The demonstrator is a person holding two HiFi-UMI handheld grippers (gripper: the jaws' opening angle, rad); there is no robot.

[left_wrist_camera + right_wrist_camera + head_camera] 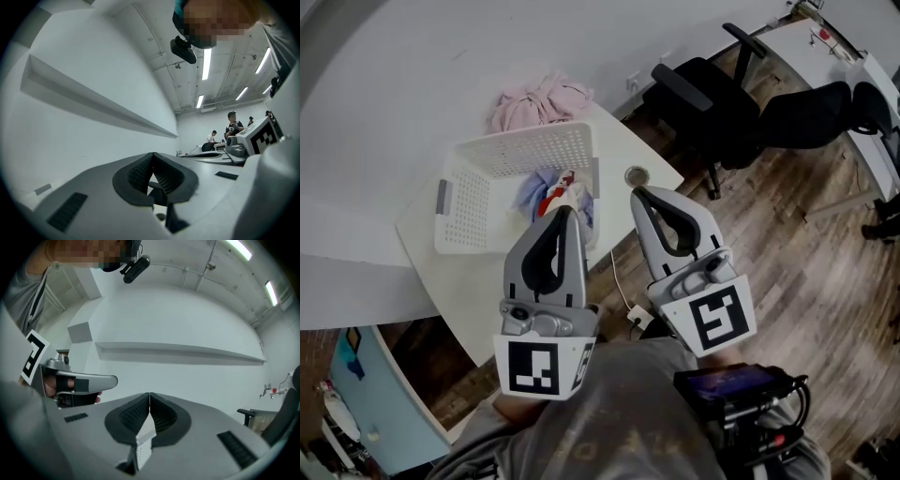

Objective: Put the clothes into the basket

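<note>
Jaws pressed together and empty on left gripper and right gripper, white perforated basket just ahead of left tips, blue and red clothes inside, pink clothes heaped beyond it on table

On white tabletop, white perforated plastic basket; pink crumpled clothes beyond basket, blue-and-red clothes at its right side.

Looked like open office or lab workspace. Black swivel chairs stood at 1 o'clock beside white desk, on wood-plank floor. Bare white ceiling carried strip lights. People worked at far desks, 2 o'clock.
</note>
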